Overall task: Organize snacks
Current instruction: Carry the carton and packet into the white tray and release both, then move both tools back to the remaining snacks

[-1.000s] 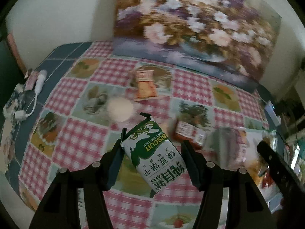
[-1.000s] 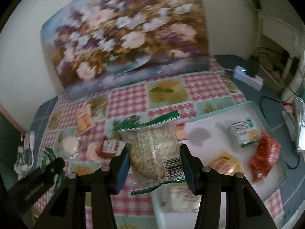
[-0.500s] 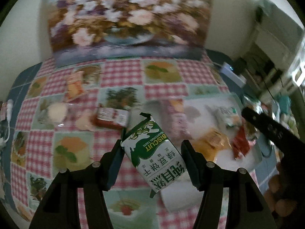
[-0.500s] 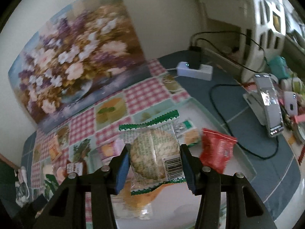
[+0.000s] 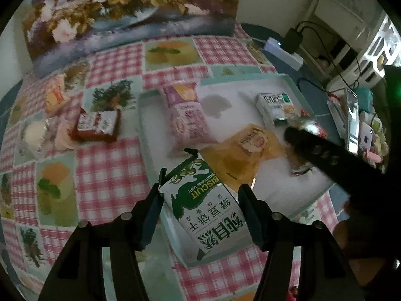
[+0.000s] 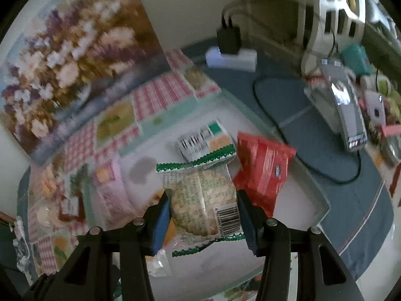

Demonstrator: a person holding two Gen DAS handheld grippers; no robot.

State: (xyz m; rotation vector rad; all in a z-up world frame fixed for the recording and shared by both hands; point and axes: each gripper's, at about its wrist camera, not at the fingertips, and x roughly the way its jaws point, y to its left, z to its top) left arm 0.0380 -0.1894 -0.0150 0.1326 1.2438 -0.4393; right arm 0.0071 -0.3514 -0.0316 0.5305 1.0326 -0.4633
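Note:
My left gripper (image 5: 200, 197) is shut on a green and white biscuit packet (image 5: 205, 208), held above the near edge of the white tray (image 5: 150, 150). My right gripper (image 6: 203, 203) is shut on a clear cookie packet with green edges (image 6: 203, 198), held over the same tray (image 6: 313, 198). In the tray lie a pink packet (image 5: 186, 123), a yellow packet (image 5: 240, 155), a small green and white packet (image 5: 275, 107) and a red packet (image 6: 263, 168). The right gripper shows as a dark shape (image 5: 333, 160) in the left wrist view.
On the checked tablecloth left of the tray lie a red packet (image 5: 97, 126), a round pale snack (image 5: 35, 135) and an orange packet (image 5: 54, 95). A flower painting (image 5: 125, 12) leans on the wall. A power strip (image 6: 230, 57), cables and a phone (image 6: 343, 115) lie right.
Both grippers have swung right from the tablecloth to over the tray, each keeping its packet. The right gripper is now lower, close above the tray.

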